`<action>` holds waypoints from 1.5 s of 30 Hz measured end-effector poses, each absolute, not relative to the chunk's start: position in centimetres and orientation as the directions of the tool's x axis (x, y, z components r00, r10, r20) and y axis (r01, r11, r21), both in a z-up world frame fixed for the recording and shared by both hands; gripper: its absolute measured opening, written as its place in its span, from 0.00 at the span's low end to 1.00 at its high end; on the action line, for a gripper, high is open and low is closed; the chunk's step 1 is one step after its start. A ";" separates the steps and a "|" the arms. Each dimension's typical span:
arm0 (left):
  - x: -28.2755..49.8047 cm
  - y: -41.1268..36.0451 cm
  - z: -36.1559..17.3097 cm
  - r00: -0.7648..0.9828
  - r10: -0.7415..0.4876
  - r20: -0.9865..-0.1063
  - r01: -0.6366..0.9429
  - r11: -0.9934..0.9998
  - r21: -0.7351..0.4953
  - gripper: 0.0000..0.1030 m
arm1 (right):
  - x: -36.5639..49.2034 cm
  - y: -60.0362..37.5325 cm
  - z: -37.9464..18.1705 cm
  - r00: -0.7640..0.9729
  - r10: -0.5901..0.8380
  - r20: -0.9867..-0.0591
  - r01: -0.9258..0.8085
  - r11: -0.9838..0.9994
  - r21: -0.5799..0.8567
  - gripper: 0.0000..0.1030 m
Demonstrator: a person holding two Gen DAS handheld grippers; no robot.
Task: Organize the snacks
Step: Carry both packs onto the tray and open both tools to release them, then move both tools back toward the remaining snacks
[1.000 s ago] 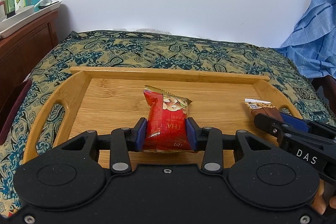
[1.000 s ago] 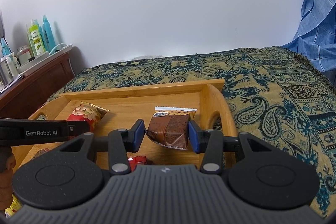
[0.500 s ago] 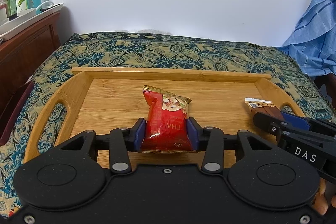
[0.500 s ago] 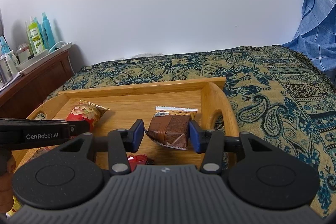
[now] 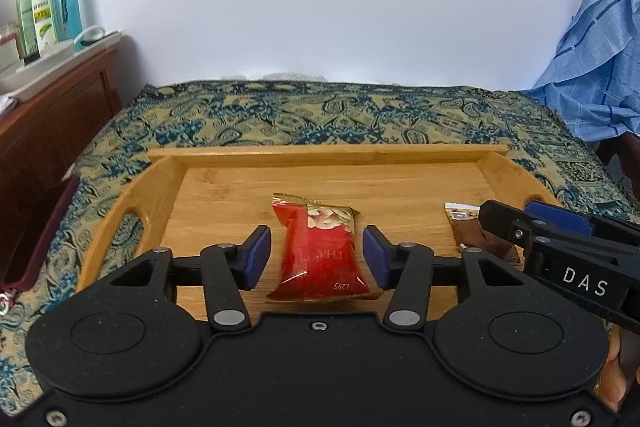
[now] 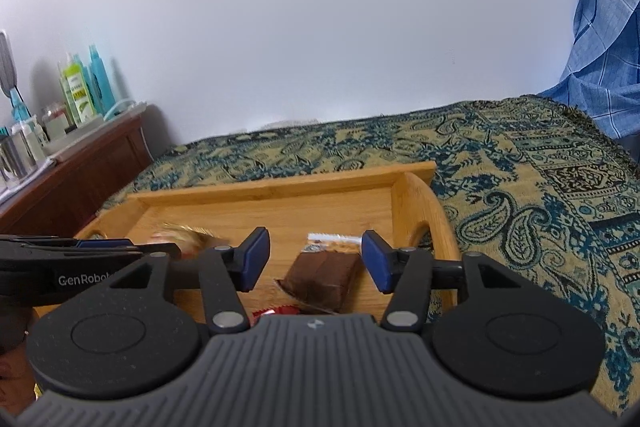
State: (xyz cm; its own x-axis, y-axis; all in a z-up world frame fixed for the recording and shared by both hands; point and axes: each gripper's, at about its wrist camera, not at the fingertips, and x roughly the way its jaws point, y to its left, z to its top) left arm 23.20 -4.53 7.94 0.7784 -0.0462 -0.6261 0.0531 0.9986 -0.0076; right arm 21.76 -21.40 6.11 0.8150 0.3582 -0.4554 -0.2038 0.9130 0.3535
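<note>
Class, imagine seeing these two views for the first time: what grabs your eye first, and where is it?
A red nut packet lies mid-tray between the open pads of the left hand-held gripper, whose jaws have just been opening. A brown snack bar lies by the wooden tray's right handle, inside the right hand-held gripper, likewise just opened.

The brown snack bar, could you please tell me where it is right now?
In the right wrist view, the brown snack bar lies on the wooden tray near its right end wall, between the open right tongs, untouched.
</note>
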 end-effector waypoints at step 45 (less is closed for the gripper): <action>5.3 -1.5 7.9 0.775 -0.091 -0.625 0.090 0.995 -0.034 0.62 | 5.2 -23.1 4.7 0.865 0.280 -0.416 -0.206 0.955 0.214 0.68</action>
